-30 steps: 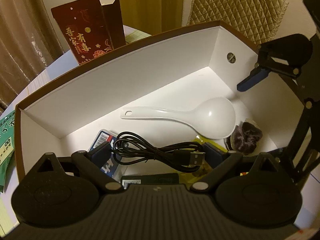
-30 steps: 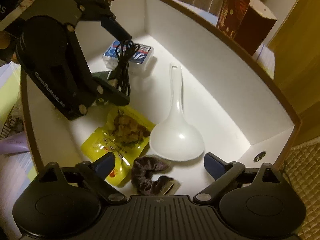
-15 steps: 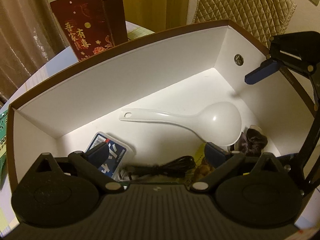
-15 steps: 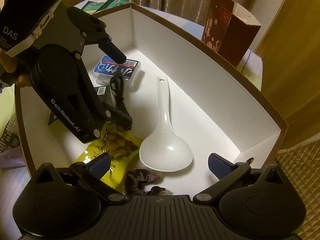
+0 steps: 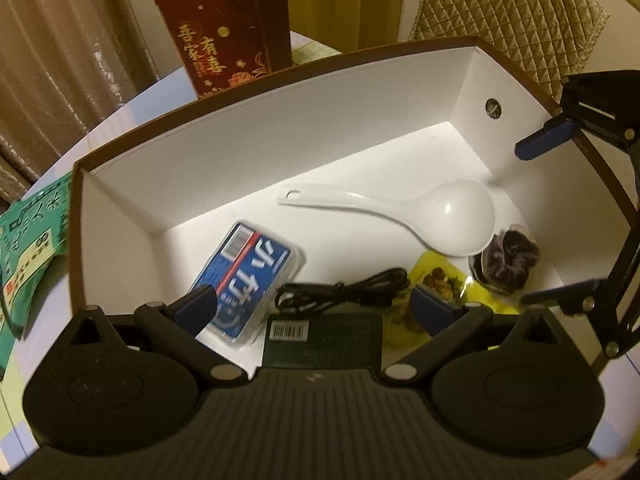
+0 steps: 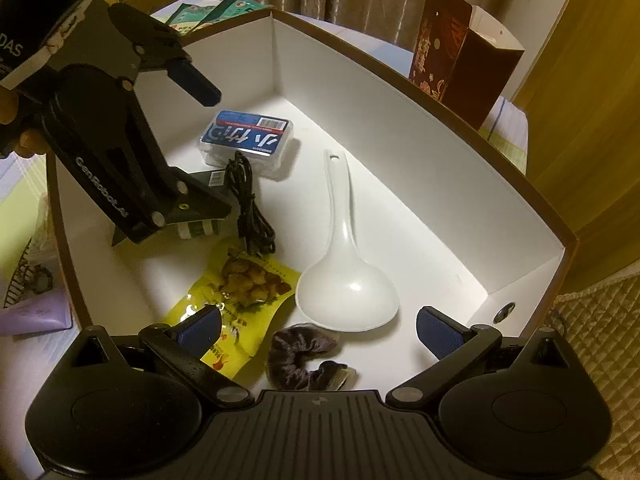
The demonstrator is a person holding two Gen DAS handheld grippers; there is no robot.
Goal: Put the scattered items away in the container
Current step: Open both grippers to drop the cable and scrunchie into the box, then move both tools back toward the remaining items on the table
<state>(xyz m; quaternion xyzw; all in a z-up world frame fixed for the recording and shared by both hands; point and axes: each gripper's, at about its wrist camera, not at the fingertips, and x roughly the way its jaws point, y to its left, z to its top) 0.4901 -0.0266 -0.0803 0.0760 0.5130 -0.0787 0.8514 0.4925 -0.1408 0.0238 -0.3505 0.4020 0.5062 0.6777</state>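
Left hand-held gripper (image 5: 312,306): hanging over the box (image 5: 280,128), fingers apart, gripping nothing.
Right hand-held gripper (image 6: 318,330): hovering spread, also empty.
Contents: spoon (image 6: 344,264), cable (image 6: 250,208), blue case (image 6: 248,140) and snack packet (image 6: 240,292) are lying inside.
Risk: a lowering finger may be snagging the cable's loose loops.
Writing: "GenRobot.AI" is showing on the left tool.

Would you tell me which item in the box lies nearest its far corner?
The blue card case; the spoon, cable and snack packet all lie nearer the right gripper.
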